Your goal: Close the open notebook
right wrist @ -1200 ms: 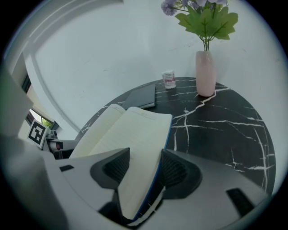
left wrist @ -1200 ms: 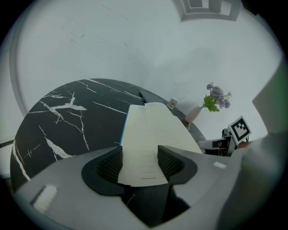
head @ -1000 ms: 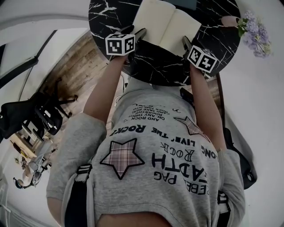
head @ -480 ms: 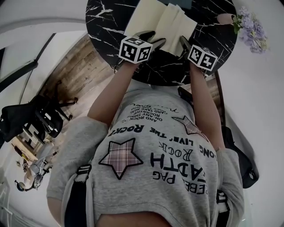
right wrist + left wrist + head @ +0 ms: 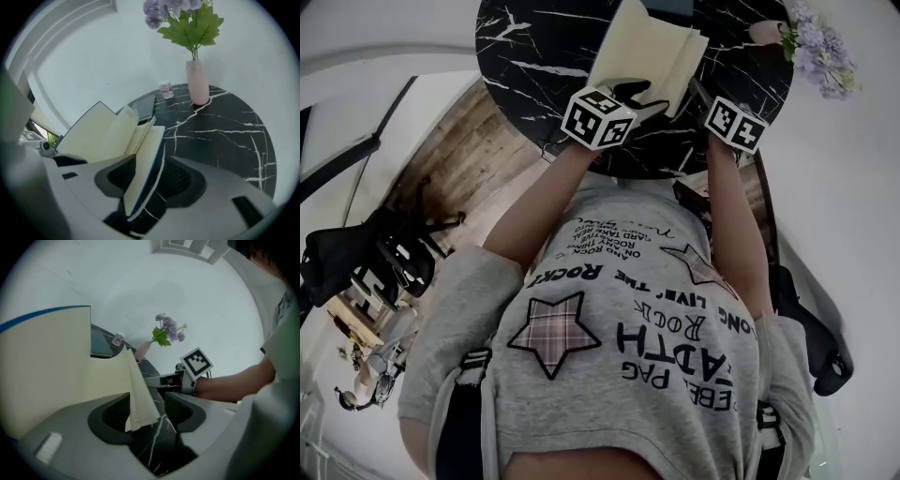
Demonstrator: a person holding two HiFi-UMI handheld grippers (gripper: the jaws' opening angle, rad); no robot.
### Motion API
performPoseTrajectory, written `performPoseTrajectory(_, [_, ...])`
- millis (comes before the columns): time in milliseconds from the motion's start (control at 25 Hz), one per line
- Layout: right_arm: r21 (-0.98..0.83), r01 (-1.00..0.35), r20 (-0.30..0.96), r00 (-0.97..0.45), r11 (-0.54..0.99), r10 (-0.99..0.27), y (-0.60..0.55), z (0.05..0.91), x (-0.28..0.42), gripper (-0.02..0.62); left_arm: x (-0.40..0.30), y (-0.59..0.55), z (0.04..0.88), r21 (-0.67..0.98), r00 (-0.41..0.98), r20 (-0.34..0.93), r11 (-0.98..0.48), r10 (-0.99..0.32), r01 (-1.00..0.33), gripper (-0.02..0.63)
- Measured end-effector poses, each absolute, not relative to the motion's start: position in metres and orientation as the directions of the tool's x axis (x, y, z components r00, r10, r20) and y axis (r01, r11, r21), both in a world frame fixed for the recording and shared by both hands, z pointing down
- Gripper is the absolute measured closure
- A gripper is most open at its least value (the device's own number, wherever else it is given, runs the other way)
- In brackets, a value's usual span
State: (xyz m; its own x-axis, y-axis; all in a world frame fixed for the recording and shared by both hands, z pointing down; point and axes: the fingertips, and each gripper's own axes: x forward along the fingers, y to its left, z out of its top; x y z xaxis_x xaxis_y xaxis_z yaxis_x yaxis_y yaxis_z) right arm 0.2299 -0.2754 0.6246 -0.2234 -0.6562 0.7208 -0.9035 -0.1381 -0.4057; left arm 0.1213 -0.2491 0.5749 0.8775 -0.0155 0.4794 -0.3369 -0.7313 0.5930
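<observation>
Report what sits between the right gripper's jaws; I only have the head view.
Observer: The right gripper has its jaws apart, with the notebook's blue-edged cover standing between them.
Operator: Now the left one.
Observer: The left gripper is open too; a sheaf of pages stands between its jaws.
Operator: Name anything near the pink vase.
Observer: A small white container stands beside the pink vase.

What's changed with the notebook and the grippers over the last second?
The left gripper has swung up and to the right, lifting the left half of the notebook off the table toward the right half; pages now stand between its open jaws. The right gripper stayed at the right cover's edge, jaws apart around it. The vase stayed put.
</observation>
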Motion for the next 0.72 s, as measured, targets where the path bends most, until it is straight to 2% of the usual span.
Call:
performPoseTrajectory(160, [-0.397,-0.901,0.729,-0.194,-0.174,-0.657,-0.270,0.624,0.243,0.399,0.132,-0.221,0.565,0.606,0.886,0.460,-0.749,0.055,-0.267,0.374])
performPoseTrajectory(360, [-0.404,-0.901,0.699,-0.195,-0.156,-0.688,-0.273,0.614,0.243,0.399,0.124,-0.209,0.575,0.607,0.873,0.485,-0.740,0.056,-0.290,0.374])
performPoseTrajectory(520, [-0.470,-0.880,0.645,-0.289,-0.069,-0.707,-0.284,0.594,0.220,0.398,0.115,-0.211,0.571,0.605,0.874,0.483,-0.739,0.044,-0.297,0.374])
performPoseTrajectory(720, [-0.644,-0.765,0.507,-0.456,0.031,-0.731,-0.305,0.560,0.180,0.399,0.092,-0.215,0.570,0.609,0.867,0.495,-0.735,0.060,-0.297,0.378])
